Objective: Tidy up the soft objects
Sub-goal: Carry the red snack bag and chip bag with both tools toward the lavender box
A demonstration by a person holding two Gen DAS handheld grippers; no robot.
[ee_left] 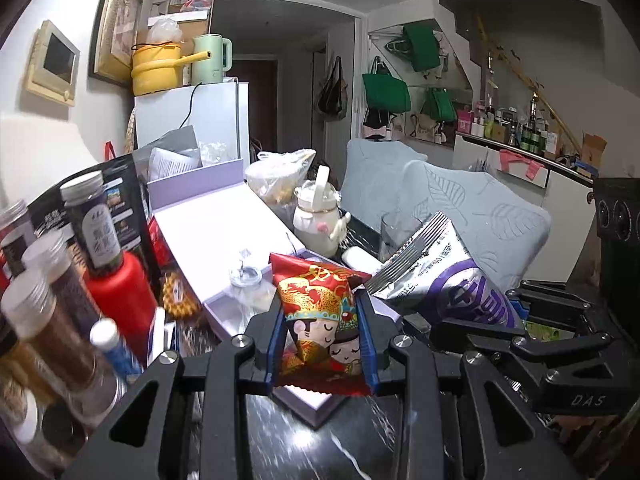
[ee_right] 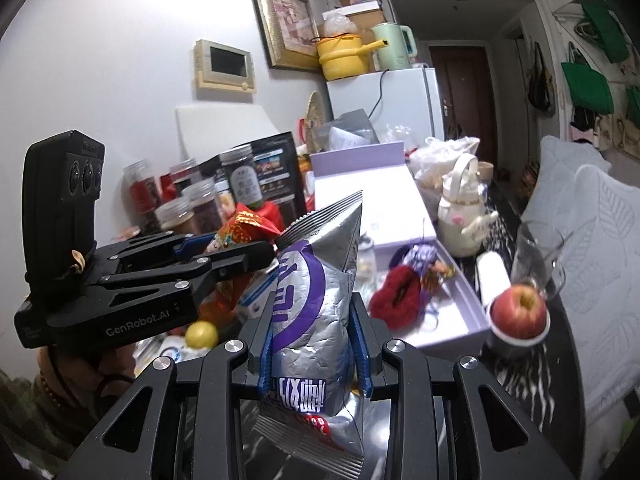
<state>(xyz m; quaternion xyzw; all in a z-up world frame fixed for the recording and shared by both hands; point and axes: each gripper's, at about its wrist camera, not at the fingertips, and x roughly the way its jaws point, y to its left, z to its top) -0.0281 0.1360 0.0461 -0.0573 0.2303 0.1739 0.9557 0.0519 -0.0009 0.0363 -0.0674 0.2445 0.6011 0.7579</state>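
Above a cluttered dark counter point(ee_right: 528, 364), the left gripper point(ee_left: 322, 332) is clamped on a red packet point(ee_left: 320, 312) printed with cartoon figures. Beside it, the right gripper point(ee_right: 314, 344) pinches a silver and purple snack bag point(ee_right: 316, 292) upright. An apple point(ee_right: 519, 312) sits nearby.
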